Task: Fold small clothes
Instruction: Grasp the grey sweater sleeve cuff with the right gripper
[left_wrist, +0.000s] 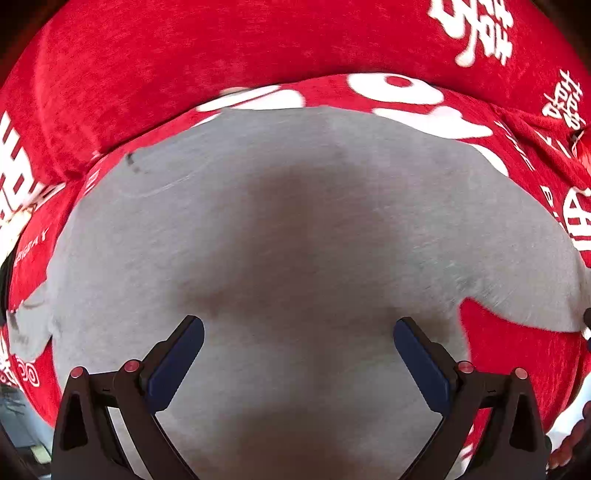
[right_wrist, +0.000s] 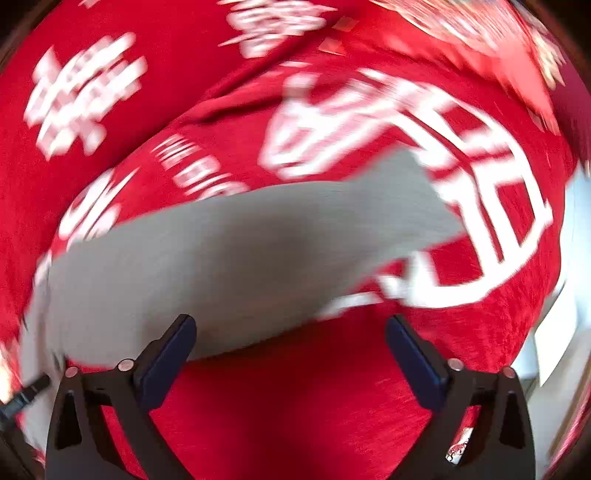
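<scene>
A grey garment (left_wrist: 295, 229) is spread flat on a red cloth with white lettering (left_wrist: 184, 55) covering the worktop, one narrow end tapering off in the blurred right view. No fold is seen yet; the work appears barely begun. Both the left hand-held gripper (left_wrist: 298, 341) and the right hand-held gripper (right_wrist: 290, 341) are held wide apart, empty, above the fabric.

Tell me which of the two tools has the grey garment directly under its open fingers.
The left tool: grey garment fills the space between its fingers. The right tool hangs mostly over red cloth, the garment's edge reaching only its left finger.
</scene>
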